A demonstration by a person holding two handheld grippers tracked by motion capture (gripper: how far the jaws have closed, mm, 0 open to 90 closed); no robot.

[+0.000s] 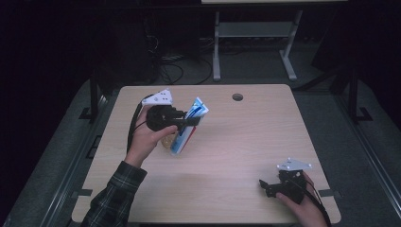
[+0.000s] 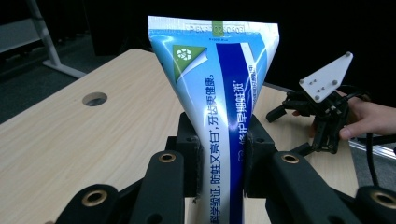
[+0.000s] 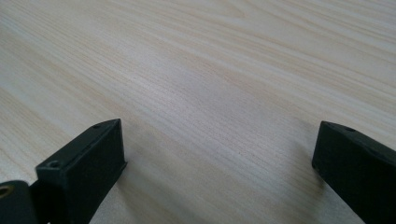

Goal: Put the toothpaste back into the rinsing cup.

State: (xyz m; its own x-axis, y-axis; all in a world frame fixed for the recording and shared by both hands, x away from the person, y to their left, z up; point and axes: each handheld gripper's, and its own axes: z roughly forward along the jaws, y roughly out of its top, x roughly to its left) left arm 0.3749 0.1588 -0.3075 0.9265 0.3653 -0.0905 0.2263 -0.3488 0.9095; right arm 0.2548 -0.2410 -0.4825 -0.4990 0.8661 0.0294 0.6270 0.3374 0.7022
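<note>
Over on the left, the left gripper has its jaws pinched on the middle of a blue-and-white toothpaste tube, crimped end up and tilted, its lower end down at the wooden table left of centre — so the grab looks done, and where it goes next is open. Something yellowish sits just beside the tube's foot; a cup or holder, I cannot tell. Far right, the right gripper waits near the front edge, jaws spread wide, holding nothing.
</note>
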